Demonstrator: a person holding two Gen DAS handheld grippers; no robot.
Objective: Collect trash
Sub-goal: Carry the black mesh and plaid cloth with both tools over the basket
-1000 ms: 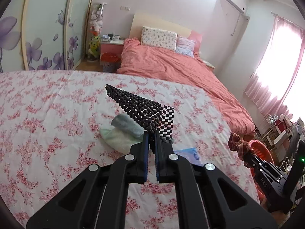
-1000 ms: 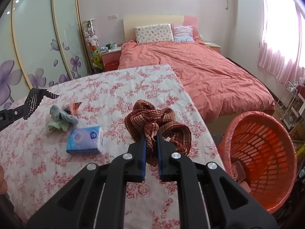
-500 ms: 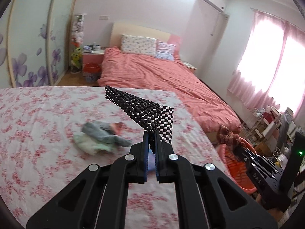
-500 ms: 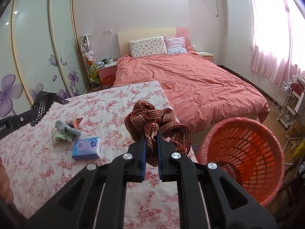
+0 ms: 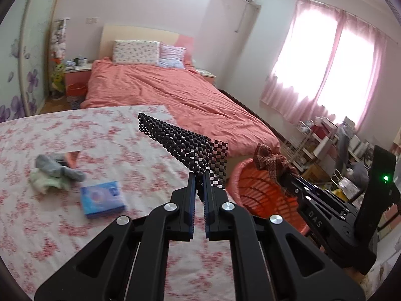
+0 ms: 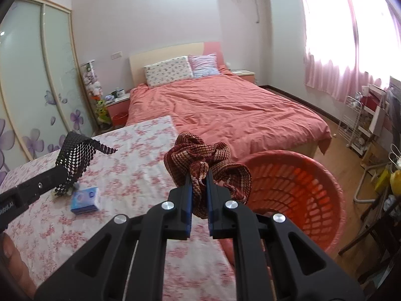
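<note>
My left gripper is shut on a black beaded checkered piece, held up over the floral-covered table. It also shows in the right wrist view. My right gripper is shut on a brown-red woven scrunchie, held at the table's right edge beside the rim of an orange basket. In the left wrist view the scrunchie hangs over the basket. A blue tissue pack and a crumpled grey-green cloth lie on the table.
A bed with a salmon cover stands beyond the table. A wire rack with clutter is at the right by the pink curtains. A wardrobe with flower doors is on the left. A small orange scrap lies by the cloth.
Both grippers have swung right, toward the orange basket, each with its item. The right gripper's scrunchie is now at the basket's rim. The tissue pack and cloth stayed on the table.
</note>
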